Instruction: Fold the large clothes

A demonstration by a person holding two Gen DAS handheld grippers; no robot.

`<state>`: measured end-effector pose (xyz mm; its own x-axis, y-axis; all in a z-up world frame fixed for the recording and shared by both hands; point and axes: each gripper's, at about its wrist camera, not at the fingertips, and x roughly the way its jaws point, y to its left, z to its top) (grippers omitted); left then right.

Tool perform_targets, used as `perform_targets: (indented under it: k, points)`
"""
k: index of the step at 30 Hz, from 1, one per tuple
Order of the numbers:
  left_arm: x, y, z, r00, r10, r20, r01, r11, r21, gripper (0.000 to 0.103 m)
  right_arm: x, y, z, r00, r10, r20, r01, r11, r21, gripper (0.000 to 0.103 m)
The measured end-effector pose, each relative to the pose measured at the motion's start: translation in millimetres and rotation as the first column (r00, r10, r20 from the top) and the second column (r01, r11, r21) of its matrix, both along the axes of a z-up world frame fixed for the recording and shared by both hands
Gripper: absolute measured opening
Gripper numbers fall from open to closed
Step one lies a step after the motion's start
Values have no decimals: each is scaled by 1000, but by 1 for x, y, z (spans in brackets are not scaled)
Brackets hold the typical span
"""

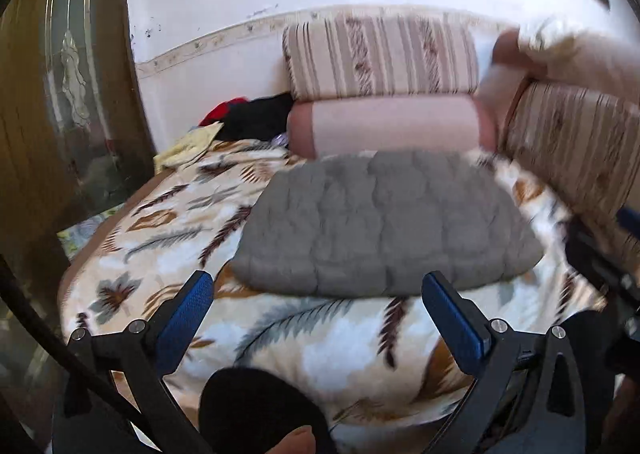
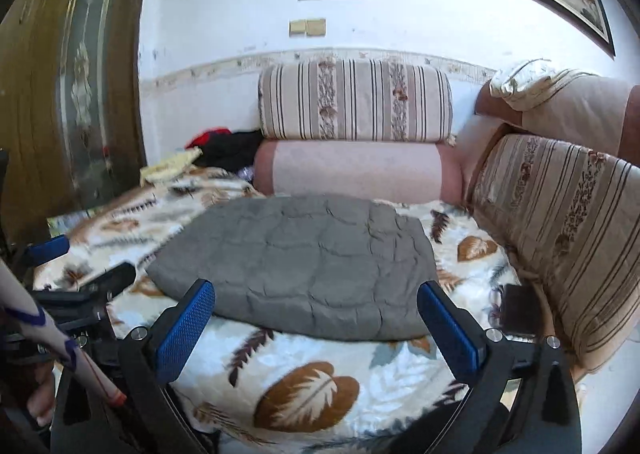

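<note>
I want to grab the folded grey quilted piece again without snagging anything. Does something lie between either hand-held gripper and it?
Nothing visible does. The grey quilted piece lies alone on the leaf-print blanket, with only bare blanket between it and the open left hand-held gripper and the open right hand-held gripper.

Bright, even daylight washes the white plastered wall nearly to glare. Fisheye bending curves every edge, with black vignette in the corners. Motion blur smears the striped beige cushion at the left view's right edge; the right view is sharper.
</note>
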<state>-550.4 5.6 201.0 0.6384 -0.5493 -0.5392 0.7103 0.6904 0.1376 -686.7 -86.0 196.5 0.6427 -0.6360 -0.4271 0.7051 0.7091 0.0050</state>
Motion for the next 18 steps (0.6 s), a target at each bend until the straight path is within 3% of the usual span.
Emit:
perform_targets:
  k: [2, 5, 9, 11, 18]
  points:
    - [-2, -3, -9, 998, 44, 36, -45, 999, 30, 103, 3, -7, -11, 1000, -8, -13, 9, 999, 46, 103]
    - [-2, -3, -13, 1000, -6, -4, 6, 1000, -15, 103, 4, -15, -18, 1000, -21, -17, 22, 997, 78, 103]
    - [-3, -1, -5, 996, 74, 57, -70, 996, -62, 103, 1, -20, -18, 999, -38, 6, 38, 997, 63, 103]
    - [0, -2, -5, 997, 73, 34, -70, 995, -73, 103, 1, -23, -20, 999, -43, 8, 42, 997, 68, 103]
    - [28, -21, -29, 992, 96, -83, -97, 995, -7, 103, 8, -44, -35, 997, -67, -33, 71, 990, 123, 103]
